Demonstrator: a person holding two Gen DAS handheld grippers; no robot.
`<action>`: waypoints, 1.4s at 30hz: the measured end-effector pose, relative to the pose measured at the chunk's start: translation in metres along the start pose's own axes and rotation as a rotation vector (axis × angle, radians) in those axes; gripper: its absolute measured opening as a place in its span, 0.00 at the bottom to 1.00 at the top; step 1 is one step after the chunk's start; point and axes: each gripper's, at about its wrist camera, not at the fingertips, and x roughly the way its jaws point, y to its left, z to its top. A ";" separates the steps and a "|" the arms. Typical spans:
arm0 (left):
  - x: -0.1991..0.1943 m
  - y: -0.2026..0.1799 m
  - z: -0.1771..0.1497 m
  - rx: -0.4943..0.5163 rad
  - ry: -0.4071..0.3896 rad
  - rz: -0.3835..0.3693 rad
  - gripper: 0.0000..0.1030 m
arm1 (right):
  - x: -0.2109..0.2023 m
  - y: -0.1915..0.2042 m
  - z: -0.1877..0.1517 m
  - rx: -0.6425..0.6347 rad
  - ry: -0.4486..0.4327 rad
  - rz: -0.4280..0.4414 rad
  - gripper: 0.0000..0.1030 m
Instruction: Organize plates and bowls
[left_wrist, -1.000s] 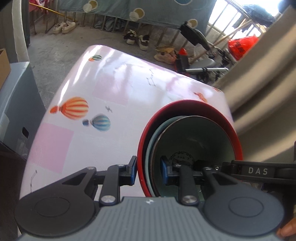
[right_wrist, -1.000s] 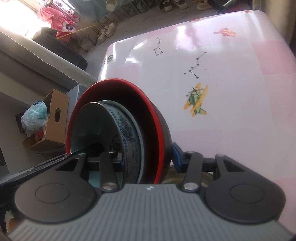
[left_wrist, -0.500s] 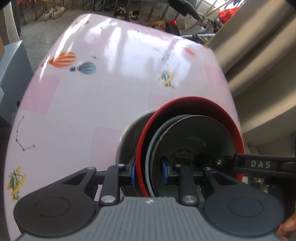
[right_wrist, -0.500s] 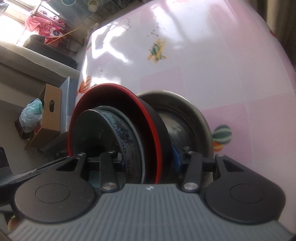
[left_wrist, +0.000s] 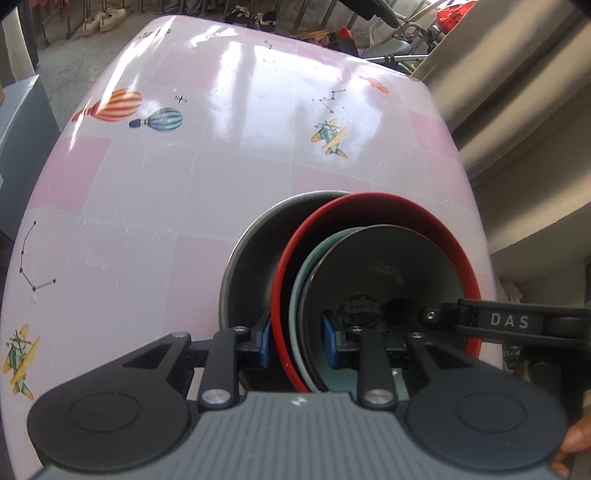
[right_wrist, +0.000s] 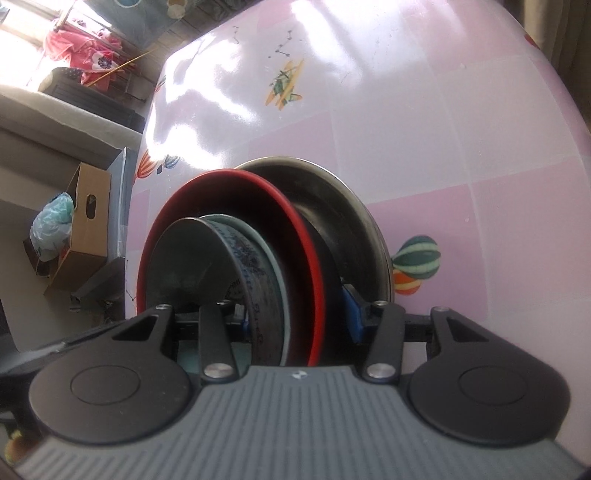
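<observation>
2 grippers are on the same nested stack right now, one on each side. The left gripper (left_wrist: 297, 345) has its blue pads either side of the near rim of the red bowl (left_wrist: 373, 206) and the grey-green dishes (left_wrist: 380, 269) nested in it, and its jaws are opening a touch, so that grip is loosening. The right gripper (right_wrist: 299, 314) is clamped partway closed across the opposite rim of the red bowl (right_wrist: 236, 184) with the patterned bowl (right_wrist: 255, 258) inside it, pads pressed on.

The stack sits tilted, partly inside the steel bowl (left_wrist: 255, 251) on the pink tabletop (left_wrist: 184, 184), at the near right part of it. In the right wrist view the steel bowl (right_wrist: 354, 206) shows behind the red one, rim leaning towards the far side.

My take on doing this step well:

1. Don't let both sides go while the stack is tilted. I can't tell if the red bowl's base is seated in the steel bowl yet.
2. Level it first, lowering the raised edge until the rims look parallel.
3. Release 1 side, check nothing rocks, then release the other.
4. Pull the fingers straight up and out along the rim so a pad doesn't drag the inner dishes sideways.
5. Watch the steel bowl, it looks slick and could skid on that glossy cloth (right_wrist: 424, 129).

The tabletop's right edge is close in the left wrist view, so any sliding wants to go left, not right.
</observation>
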 end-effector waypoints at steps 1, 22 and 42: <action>-0.002 -0.001 0.000 0.008 -0.012 -0.006 0.32 | 0.000 0.000 0.000 -0.004 -0.006 0.003 0.46; -0.047 0.048 -0.051 0.000 -0.289 -0.071 0.65 | -0.056 -0.021 -0.058 0.038 -0.443 0.032 0.39; -0.080 0.045 -0.088 0.088 -0.428 -0.042 0.84 | -0.055 -0.021 -0.096 0.073 -0.534 0.104 0.23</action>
